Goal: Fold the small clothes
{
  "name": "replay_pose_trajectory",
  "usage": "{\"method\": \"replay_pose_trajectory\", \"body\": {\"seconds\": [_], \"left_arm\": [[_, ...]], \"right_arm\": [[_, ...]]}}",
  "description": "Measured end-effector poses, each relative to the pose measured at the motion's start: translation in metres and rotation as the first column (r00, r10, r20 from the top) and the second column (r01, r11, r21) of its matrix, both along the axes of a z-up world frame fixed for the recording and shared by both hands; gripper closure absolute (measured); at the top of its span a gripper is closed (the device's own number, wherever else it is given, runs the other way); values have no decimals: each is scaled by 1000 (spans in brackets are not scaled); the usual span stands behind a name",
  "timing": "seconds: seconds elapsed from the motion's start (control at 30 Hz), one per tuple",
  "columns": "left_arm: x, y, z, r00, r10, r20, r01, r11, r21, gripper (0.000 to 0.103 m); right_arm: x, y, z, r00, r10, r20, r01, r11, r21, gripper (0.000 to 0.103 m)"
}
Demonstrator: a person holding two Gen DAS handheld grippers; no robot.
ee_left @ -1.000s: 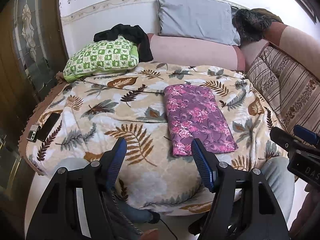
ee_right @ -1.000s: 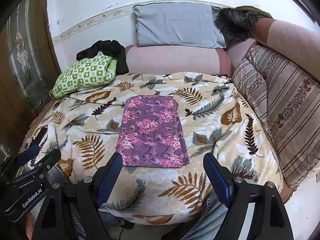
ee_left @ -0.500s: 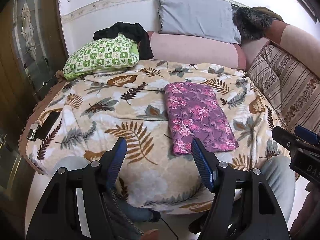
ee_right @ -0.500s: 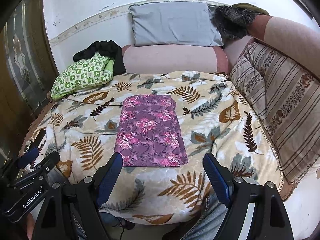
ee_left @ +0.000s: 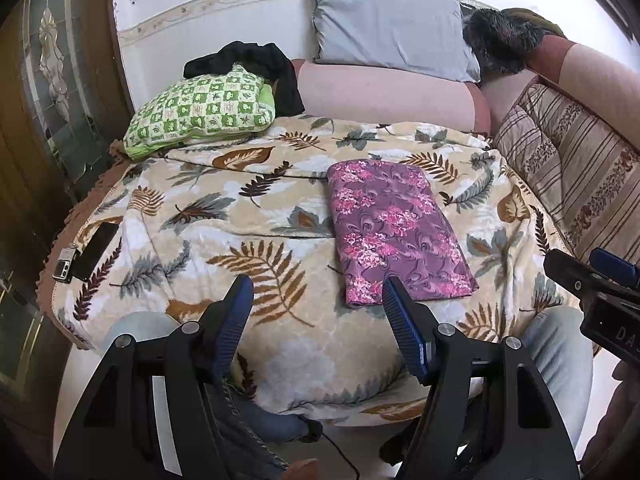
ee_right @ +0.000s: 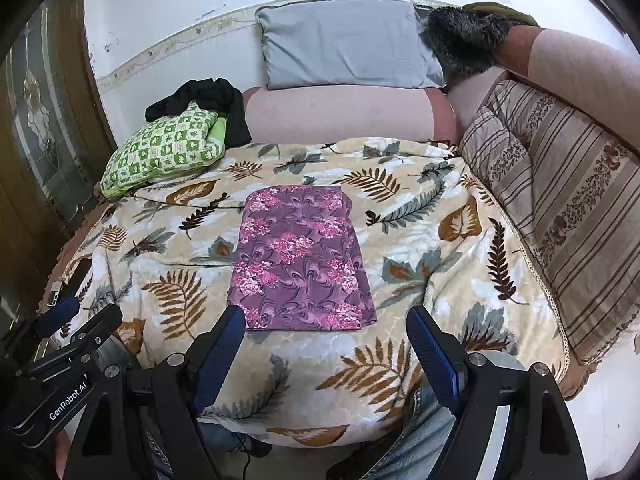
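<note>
A purple floral cloth (ee_left: 396, 232) lies flat as a folded rectangle on the leaf-patterned blanket (ee_left: 224, 216); it also shows in the right wrist view (ee_right: 300, 256). My left gripper (ee_left: 318, 308) is open and empty, held back over the blanket's near edge, just left of the cloth's near end. My right gripper (ee_right: 320, 340) is open and empty, just short of the cloth's near edge. Neither touches the cloth.
A green checked pillow (ee_left: 200, 112) with a black garment (ee_left: 256, 60) lies at the back left. A grey pillow (ee_left: 392, 28) leans on the pink headrest. Striped cushions (ee_right: 560, 184) line the right side. A phone (ee_left: 96, 248) and a small device lie at the left edge.
Both grippers have drifted slightly; the cloth sits a little lower in both views. The cloth has not moved on the blanket, and both grippers stay open.
</note>
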State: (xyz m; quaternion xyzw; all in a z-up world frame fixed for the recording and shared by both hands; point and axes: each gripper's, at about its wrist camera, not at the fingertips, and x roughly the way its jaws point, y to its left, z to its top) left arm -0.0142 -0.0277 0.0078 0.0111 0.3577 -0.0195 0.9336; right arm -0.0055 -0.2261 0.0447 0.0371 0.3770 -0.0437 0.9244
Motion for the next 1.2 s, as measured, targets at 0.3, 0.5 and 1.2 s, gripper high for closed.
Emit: {"method": "replay_pose_trajectory", "body": {"seconds": [0.3,0.5,1.2], "left_arm": [[0,1,-2,1000,-8,-1,8,1000,0,36],[1,1,-2,1000,-8,-3,8,1000,1,36],[3,3,-2,1000,-14,-4,14,1000,3,36]], "right_arm": [[-2,1,-1,1000,-8,1,8,1000,0,22],[-2,3,-2,1000,-10,2,10,1000,-1,22],[-1,3,-2,1000,-9,2,9,1000,-1,22]]}}
